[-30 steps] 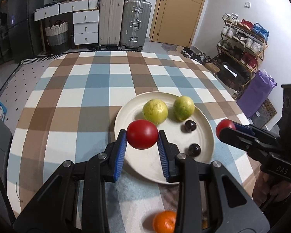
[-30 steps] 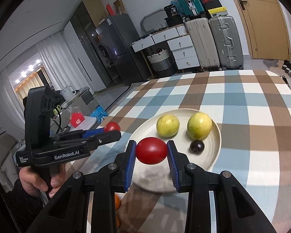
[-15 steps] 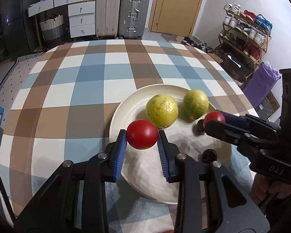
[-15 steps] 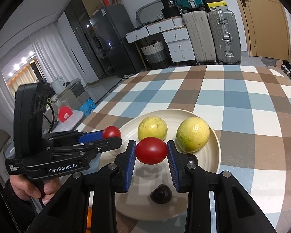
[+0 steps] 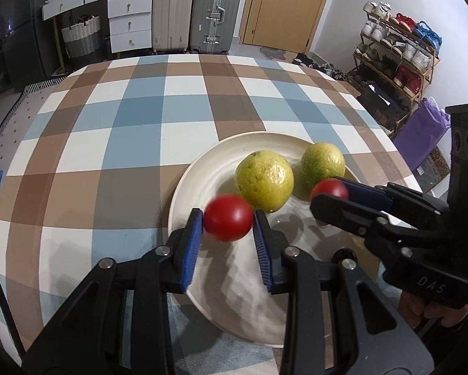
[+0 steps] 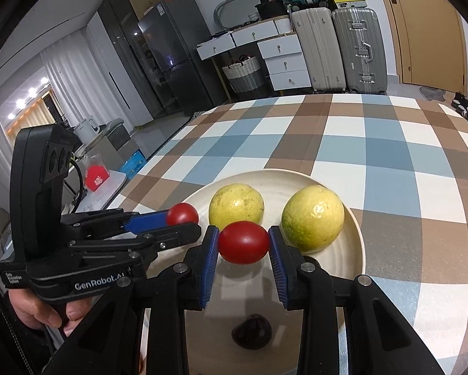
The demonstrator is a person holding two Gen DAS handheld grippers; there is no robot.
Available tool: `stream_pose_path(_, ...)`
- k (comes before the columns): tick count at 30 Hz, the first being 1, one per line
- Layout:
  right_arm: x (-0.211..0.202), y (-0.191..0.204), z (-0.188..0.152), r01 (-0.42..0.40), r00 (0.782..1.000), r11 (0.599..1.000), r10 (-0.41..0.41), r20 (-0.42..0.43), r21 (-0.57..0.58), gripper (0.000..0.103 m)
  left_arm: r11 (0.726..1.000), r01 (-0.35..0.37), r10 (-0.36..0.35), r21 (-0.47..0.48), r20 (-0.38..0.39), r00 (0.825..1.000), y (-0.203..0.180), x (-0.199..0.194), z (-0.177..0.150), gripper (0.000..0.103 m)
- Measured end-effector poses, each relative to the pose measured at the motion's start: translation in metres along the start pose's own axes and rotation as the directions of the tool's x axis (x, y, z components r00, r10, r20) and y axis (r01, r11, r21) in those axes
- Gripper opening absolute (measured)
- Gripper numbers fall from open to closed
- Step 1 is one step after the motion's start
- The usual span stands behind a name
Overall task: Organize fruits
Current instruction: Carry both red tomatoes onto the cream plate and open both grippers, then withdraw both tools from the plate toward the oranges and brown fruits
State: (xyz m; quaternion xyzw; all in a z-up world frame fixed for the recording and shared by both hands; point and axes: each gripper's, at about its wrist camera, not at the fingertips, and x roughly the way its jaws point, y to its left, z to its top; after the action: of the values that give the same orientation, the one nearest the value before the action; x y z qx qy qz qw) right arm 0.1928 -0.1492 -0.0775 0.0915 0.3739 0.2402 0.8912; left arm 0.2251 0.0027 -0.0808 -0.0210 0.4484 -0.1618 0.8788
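Both grippers carry tomatoes over the cream plate [image 5: 184, 193]. Left gripper [image 5: 227, 223] clamps a red tomatoSorry [image 5: 228, 218] above the plate's near-left rim; right gripper [image 6: 243, 243] clamps an oblong tomato [image 6: 243, 243], long axis across the jaws, above the plate's bare centre just before the two guavas [image 6: 236, 203].

The near half of the plate [image 5: 184, 193] is crowded: the left hand-held gripper [image 5: 228, 222], closed on a red tomato [image 5: 228, 222], is held over its left rim, and the right hand-held gripper [image 6: 243, 243], closed on a second tomato [image 6: 243, 243], is held just beside it over the middle. The far half is blocked by two yellow-green fruits [image 6: 236, 204] [image 6: 312, 218], set side by side with a narrow gap between them. A dark fruit [image 6: 251, 331] is seen on the plate floor beneath the right fingers. Open checked table [image 5: 140, 109] is left beyond and to the left of the plate.
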Motion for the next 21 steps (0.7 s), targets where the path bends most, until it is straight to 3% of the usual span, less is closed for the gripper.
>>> stream_pose_path(1,0.0,0.0,0.001,0.001,1.0,1.0,-0.001,0.006,0.004,0.048,1.0,0.009,-0.009,-0.002,0.004,1.0,0.0,-0.001,0.001,0.03)
stream_pose_path(2,-0.002,-0.001,0.0,-0.003,1.0,1.0,0.003,0.015,0.006,0.053,1.0,0.008,-0.008,0.001,0.005,1.0,-0.001,-0.003,0.001,0.031)
stream_pose_path(10,-0.035,0.003,-0.006,0.006,0.997,1.0,-0.008,0.073,0.022,0.053,0.999,-0.033,0.032,0.014,0.032,0.999,-0.009,-0.036,-0.005,0.042)
stream_pose_path(21,-0.096,0.021,-0.026,0.028,0.989,0.999,-0.031,0.144,0.025,0.055,0.996,-0.087,0.085,0.02,0.101,0.991,-0.026,-0.101,-0.039,0.043)
